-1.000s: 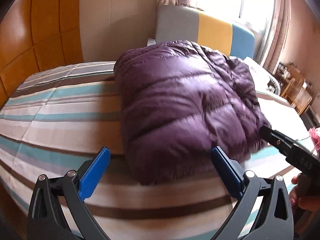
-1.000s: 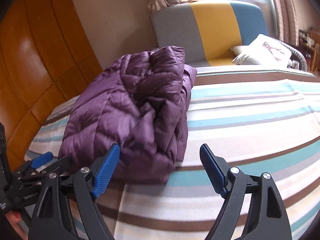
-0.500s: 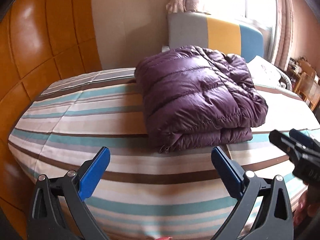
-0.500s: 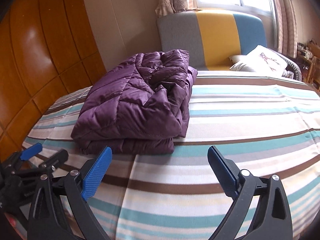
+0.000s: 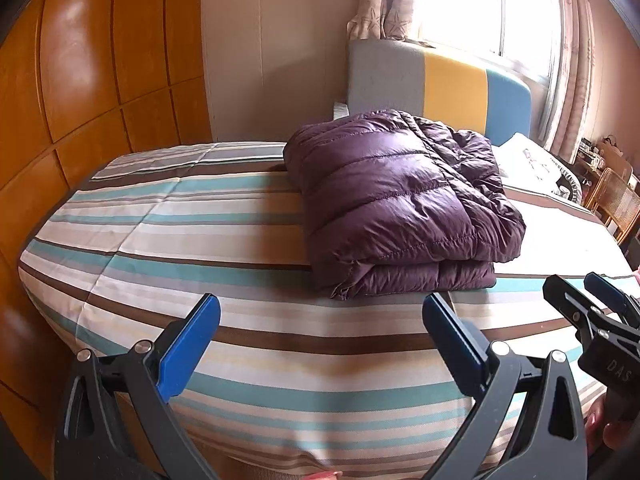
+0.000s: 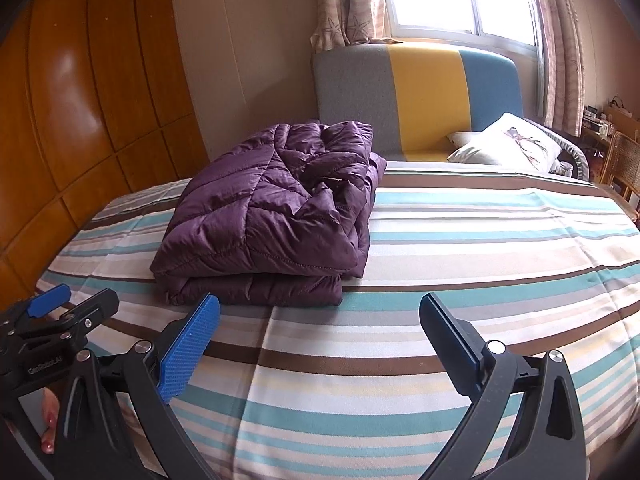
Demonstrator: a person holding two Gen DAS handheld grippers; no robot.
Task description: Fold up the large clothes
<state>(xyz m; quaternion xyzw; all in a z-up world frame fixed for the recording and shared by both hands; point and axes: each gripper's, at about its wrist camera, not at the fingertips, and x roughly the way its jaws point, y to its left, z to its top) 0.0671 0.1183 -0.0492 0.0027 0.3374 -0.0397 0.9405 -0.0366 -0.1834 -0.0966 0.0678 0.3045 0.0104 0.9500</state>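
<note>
My left hand-held gripper gapes wide with nothing between its pads. My right hand-held gripper has just been opening and stands wide too, holding nothing. The folded purple down jacket lies on the striped bed, centre frame, clear of both.

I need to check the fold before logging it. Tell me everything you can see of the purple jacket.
The purple jacket is a quilted, glossy puffer with stitched channels, folded into a thick rectangular bundle of stacked layers. It lies flat on the striped bedspread, nearer the headboard than the bed's foot. Its top layer is rumpled. Only the bedspread touches it; neither tool does.
</note>
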